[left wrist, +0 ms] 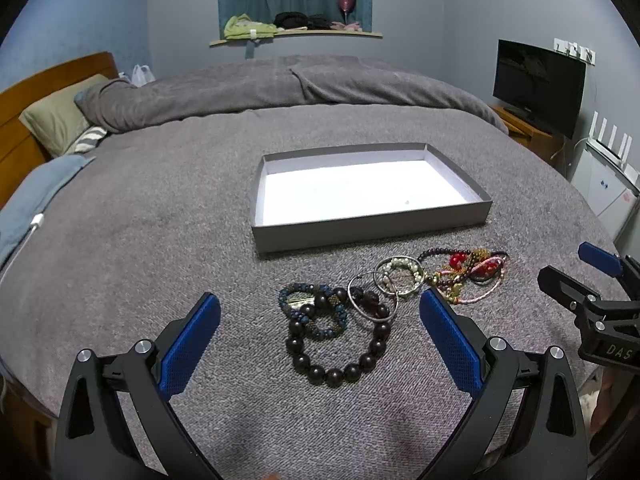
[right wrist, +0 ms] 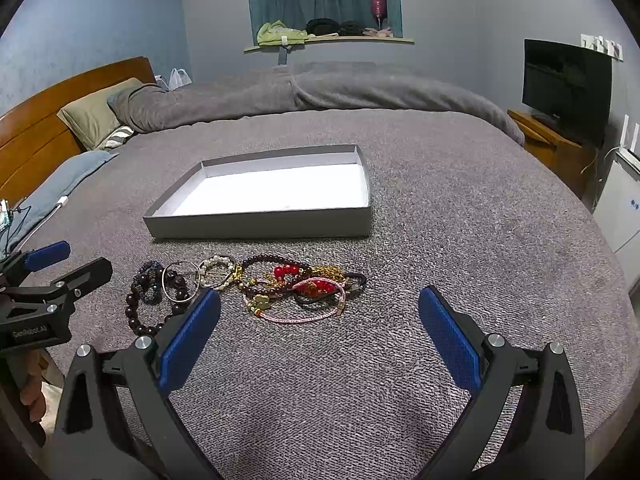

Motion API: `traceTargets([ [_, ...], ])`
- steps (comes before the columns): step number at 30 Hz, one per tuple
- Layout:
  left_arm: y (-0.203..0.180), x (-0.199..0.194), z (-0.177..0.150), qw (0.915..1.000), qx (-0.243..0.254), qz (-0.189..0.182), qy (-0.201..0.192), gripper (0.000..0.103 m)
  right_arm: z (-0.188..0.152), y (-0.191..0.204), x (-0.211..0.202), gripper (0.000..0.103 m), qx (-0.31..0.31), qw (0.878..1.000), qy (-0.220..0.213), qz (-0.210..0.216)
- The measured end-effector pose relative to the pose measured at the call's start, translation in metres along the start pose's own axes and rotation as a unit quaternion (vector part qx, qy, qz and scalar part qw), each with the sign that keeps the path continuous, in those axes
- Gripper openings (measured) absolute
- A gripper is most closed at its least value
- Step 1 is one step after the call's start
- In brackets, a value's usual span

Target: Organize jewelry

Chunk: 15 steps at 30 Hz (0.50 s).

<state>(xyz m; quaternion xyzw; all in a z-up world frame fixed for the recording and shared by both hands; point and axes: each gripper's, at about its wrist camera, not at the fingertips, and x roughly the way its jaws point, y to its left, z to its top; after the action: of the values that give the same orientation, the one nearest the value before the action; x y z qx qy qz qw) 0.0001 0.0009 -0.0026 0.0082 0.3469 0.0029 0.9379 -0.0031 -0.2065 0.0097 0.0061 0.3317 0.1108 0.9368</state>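
Several bracelets lie in a loose row on the grey bedspread, just in front of a shallow grey box (left wrist: 368,228) (right wrist: 260,224) with a white floor and nothing in it. A large dark bead bracelet (left wrist: 340,344) (right wrist: 138,316) lies between the wide-apart fingers of my left gripper (left wrist: 320,320), which is open above it. Beside it are a blue-black beaded bracelet (left wrist: 312,312), thin metal rings (left wrist: 372,300) (right wrist: 180,280), a pearl bracelet (left wrist: 402,272) (right wrist: 218,270), and a tangle of red-bead and pink cord pieces (left wrist: 468,276) (right wrist: 304,288). My right gripper (right wrist: 320,320) is open, hovering right of the tangle.
The bedspread (right wrist: 440,240) stretches wide around the box. Pillows (left wrist: 60,120) and a wooden headboard (left wrist: 24,120) are at the left, a rolled duvet (left wrist: 280,84) behind. A television (right wrist: 566,88) on a wooden stand and white cabinets stand at the right.
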Motion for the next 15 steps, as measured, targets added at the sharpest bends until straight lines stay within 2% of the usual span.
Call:
traceTargets([
  [15, 0.0011, -0.0019, -0.0002, 1.0, 0.001, 0.001, 0.002, 0.099, 0.0002, 0.0008, 0.0016, 0.098, 0.0, 1.0, 0.002, -0.001],
])
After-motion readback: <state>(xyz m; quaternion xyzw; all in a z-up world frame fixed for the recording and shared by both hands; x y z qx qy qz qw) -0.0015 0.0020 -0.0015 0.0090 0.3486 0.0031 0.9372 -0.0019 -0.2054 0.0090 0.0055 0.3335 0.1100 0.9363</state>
